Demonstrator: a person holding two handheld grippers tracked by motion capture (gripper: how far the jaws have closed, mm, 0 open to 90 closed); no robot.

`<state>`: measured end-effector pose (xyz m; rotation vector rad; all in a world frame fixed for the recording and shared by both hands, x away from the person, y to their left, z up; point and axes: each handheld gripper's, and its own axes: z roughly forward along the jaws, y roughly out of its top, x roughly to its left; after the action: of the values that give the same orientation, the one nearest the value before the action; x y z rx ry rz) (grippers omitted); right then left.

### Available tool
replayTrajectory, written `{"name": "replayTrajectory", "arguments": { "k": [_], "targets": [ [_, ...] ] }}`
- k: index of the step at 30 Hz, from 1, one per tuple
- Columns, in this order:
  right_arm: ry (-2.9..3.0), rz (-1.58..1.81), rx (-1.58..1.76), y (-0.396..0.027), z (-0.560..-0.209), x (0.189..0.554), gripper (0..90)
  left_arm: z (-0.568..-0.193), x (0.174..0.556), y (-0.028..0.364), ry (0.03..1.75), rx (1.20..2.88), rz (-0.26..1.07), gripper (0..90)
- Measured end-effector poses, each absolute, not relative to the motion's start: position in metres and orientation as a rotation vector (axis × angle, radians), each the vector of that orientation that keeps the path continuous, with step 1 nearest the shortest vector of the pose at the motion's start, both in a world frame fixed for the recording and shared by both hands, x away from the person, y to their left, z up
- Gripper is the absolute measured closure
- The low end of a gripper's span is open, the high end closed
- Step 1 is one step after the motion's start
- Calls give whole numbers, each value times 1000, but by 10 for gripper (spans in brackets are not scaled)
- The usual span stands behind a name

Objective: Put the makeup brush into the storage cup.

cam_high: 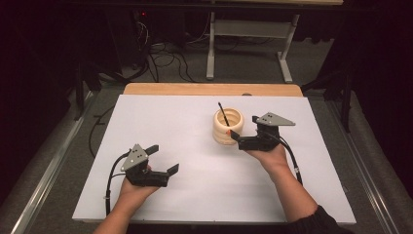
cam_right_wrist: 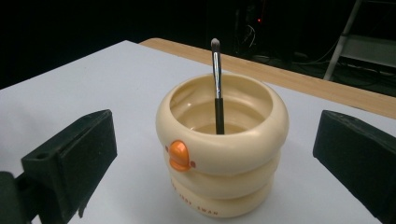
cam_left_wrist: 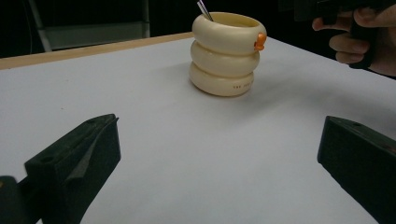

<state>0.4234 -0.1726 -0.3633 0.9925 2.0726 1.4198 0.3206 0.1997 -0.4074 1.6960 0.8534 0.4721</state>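
A cream holder (cam_high: 228, 127) made of three stacked rings, with a small orange beak on its side, stands upright on the white tabletop (cam_high: 195, 161), right of centre. A thin black-handled brush (cam_high: 223, 114) leans inside it, bristles up. My right gripper (cam_high: 245, 128) is open just to the right of the holder, not touching it. In the right gripper view the holder (cam_right_wrist: 222, 158) and brush (cam_right_wrist: 217, 88) sit between and beyond the spread jaws. My left gripper (cam_high: 164, 158) is open near the table's front left, with nothing between its fingers, and faces the holder (cam_left_wrist: 224, 56) from a distance.
A wooden strip (cam_high: 209, 89) runs along the table's far edge. Beyond it stand a grey metal desk frame (cam_high: 210, 48) and tangled cables (cam_high: 165, 58) on the floor. The right hand (cam_left_wrist: 359, 37) shows at the upper right of the left gripper view.
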Motion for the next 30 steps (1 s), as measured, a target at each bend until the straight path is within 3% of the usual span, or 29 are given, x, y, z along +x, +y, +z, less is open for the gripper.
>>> {"name": "replayTrajectory", "arguments": {
  "k": [30],
  "targets": [
    [2007, 1377, 981, -231, -372, 369, 10, -409, 319, 196, 855, 1707, 472, 0]
  ]
}}
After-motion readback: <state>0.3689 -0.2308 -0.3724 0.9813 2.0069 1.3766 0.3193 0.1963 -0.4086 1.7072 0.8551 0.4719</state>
